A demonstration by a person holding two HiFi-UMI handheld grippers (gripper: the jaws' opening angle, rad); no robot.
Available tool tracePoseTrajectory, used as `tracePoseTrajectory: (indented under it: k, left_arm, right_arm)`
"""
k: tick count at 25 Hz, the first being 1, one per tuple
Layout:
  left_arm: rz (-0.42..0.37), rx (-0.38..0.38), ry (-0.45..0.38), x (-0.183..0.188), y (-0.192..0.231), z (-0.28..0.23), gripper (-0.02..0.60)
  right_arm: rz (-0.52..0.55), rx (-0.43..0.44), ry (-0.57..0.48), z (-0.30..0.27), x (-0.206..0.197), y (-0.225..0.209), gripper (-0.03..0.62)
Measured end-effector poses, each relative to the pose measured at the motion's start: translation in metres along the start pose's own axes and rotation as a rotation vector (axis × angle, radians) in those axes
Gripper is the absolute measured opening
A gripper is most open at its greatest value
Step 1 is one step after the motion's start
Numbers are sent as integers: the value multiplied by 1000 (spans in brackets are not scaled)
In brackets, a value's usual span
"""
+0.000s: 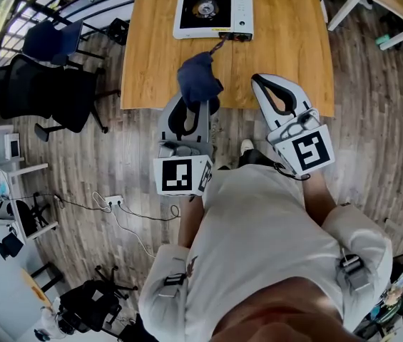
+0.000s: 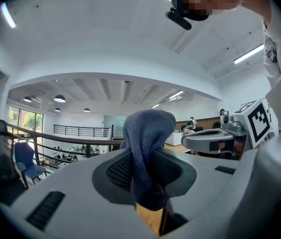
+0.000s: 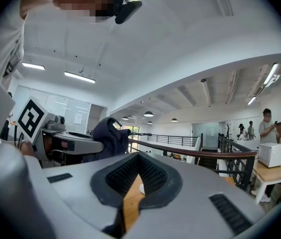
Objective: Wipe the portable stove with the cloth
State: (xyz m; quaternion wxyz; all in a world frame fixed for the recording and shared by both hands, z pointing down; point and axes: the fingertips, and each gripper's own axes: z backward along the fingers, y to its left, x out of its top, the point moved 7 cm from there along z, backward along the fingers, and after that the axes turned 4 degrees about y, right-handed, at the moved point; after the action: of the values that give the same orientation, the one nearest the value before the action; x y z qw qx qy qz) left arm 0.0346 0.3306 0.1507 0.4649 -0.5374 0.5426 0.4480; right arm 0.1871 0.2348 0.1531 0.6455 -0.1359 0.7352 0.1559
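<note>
Over the near edge of the wooden table (image 1: pixel 287 48), the left gripper (image 1: pixel 200 102) was clamped on the dark blue cloth (image 1: pixel 199 78), which bunched up above its jaws. Just beside it, the right gripper (image 1: pixel 262 83) had its jaws together with nothing between them. The portable stove (image 1: pixel 213 13) sat well apart from both, by the table's far edge, about midway along it.

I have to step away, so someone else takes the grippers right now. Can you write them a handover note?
Left claw: shut on the cloth, held up by the near edge of the table.
Right claw: shut, empty, beside it.
Stove: at the table's far side, cloth not touching it.
Done: cloth in grip.
Left: bring it to the stove and wipe.
</note>
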Motion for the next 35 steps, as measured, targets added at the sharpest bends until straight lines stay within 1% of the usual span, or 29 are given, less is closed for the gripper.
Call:
tracePoseTrajectory:
  k: [9,18,26,35]
  left_arm:
    - [0,-25,6,3,-7,-46,104]
    - [-17,-71,2,10,-5,-76,104]
    - [-21,-129,-2,9,14,-124,104]
    - [-16,-235,28,15,53,-194,104]
  right_arm:
    - [-6,-26,5,-11,-5,-42,20]
    - [-12,-72,1,-19,-5,-65,20]
    - [-2,-113,7,-52,-11,-92,20]
    - [-39,-204,48,-109,-7,-125,20]
